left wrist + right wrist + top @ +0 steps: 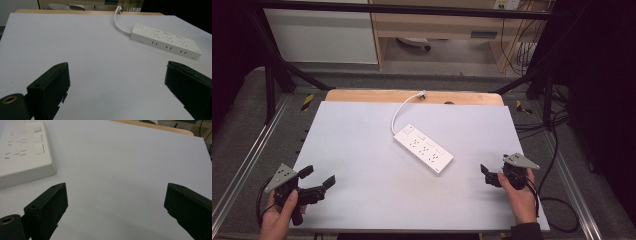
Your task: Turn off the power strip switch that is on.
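A white power strip (424, 148) lies at a slant in the middle of the pale mat (362, 150), its white cord (401, 111) running to a plug (421, 95) at the far edge. My left gripper (317, 177) rests near the mat's front left corner, held in a hand, open with nothing between its jaws. Its own view has the power strip (165, 40) far off at the upper right. My right gripper (485, 175) sits at the front right, open and empty. The strip's end (25, 152) lies just left of its jaws.
A wooden table edge (412, 96) runs behind the mat. Metal frame rails (242, 160) line both sides, and black cables (557, 150) trail on the floor at the right. A cabinet and shelves stand at the back.
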`<action>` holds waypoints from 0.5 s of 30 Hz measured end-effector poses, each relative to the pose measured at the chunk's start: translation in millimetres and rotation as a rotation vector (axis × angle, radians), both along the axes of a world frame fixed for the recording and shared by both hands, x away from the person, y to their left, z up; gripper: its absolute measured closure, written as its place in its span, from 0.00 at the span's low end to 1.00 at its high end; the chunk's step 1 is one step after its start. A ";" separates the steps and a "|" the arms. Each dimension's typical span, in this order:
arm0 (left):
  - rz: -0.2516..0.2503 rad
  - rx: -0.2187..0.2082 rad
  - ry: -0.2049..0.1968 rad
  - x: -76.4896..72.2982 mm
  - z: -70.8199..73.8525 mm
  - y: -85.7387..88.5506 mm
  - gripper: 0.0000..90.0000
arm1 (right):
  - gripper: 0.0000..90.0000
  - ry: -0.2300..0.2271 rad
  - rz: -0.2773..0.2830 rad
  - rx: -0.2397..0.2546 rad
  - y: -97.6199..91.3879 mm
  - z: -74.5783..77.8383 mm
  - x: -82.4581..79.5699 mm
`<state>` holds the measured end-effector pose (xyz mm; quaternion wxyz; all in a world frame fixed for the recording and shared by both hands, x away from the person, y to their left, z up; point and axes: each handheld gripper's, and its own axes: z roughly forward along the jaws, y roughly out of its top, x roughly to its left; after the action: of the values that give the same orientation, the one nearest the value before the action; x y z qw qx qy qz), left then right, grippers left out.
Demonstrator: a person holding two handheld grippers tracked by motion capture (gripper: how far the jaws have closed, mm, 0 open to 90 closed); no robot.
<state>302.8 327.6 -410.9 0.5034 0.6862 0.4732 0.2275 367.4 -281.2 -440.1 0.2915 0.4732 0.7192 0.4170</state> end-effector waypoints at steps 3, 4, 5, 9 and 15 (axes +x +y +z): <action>-0.013 0.008 0.020 0.5 -2.5 -2.9 0.07 | 0.07 0.005 -0.006 0.005 -0.7 -0.1 -0.3; -0.013 0.008 0.020 0.5 -2.5 -2.9 0.07 | 0.07 0.005 -0.008 0.010 -1.3 -0.3 -0.3; -0.021 0.013 0.017 0.1 -2.5 -4.2 0.07 | 0.07 0.003 -0.010 0.013 -1.6 -0.6 -0.2; -0.020 0.012 0.024 0.3 -3.1 -3.8 0.07 | 0.08 -0.003 -0.008 0.017 -2.1 0.1 -0.7; -0.017 0.007 0.020 0.1 -2.7 -2.3 0.07 | 0.08 -0.022 -0.002 0.032 -1.8 2.6 -1.3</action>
<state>302.9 325.3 -413.6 0.4982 0.6944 0.4714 0.2179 366.1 -283.0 -437.6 0.2923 0.4737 0.7088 0.4334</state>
